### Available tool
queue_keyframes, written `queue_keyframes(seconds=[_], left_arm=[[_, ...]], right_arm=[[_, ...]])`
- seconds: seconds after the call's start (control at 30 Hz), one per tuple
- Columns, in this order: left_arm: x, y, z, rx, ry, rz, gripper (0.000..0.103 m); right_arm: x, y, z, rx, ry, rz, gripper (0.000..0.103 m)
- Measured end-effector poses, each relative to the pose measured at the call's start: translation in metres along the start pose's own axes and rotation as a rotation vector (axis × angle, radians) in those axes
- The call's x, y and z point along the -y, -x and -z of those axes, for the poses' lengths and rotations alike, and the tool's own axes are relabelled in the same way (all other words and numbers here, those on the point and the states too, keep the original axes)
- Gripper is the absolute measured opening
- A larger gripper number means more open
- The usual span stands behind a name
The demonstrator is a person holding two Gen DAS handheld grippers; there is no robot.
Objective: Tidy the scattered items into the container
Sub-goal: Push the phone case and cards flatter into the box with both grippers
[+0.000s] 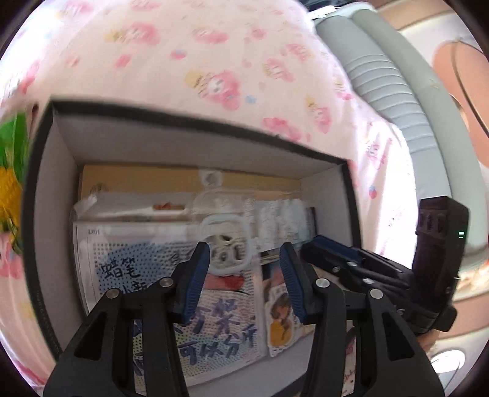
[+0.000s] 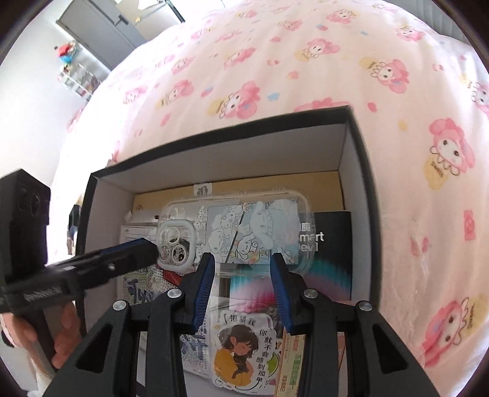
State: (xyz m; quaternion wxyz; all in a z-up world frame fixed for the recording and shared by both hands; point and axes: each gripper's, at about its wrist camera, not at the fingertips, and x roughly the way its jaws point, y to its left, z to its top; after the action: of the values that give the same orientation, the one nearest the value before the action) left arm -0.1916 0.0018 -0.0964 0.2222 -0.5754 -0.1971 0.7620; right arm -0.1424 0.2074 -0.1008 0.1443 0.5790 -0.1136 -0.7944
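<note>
A pink cartoon-print bedsheet point(image 2: 275, 61) lies under the black box point(image 2: 363, 183). The right gripper point(image 2: 241, 287) and the left gripper point(image 1: 244, 281) hover with jaws apart and empty; just ahead, the clear phone case point(image 2: 232, 232) rests inside. Placement looks done; next is probably withdrawing for another item.

Bedroom, daylight, bed filling most of what we see.
We note a pink cartoon-print bedsheet point(image 2: 275, 61) across the bed; a grey padded headboard point(image 1: 382, 76) at 1 o'clock in the left view; a white wall point(image 2: 33, 100), grey door point(image 2: 101, 27) and small shelf rack point(image 2: 78, 79) at 10 o'clock in the right view.
</note>
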Motion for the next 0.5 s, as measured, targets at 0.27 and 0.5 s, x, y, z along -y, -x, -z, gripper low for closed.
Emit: queue_keyframes(seconds=[0.27,0.5], left_arm=[[-0.011,-0.031,0.007,-0.115,0.055,0.007,0.049],[0.000,-0.035,0.001,-0.099,0.016,-0.021,0.049]], right_arm=[[0.001,-0.024,0.008,-0.108,-0.057,-0.104,0.034],[0.001,-0.015,-0.015,-0.037,-0.084,-0.081,0.034]])
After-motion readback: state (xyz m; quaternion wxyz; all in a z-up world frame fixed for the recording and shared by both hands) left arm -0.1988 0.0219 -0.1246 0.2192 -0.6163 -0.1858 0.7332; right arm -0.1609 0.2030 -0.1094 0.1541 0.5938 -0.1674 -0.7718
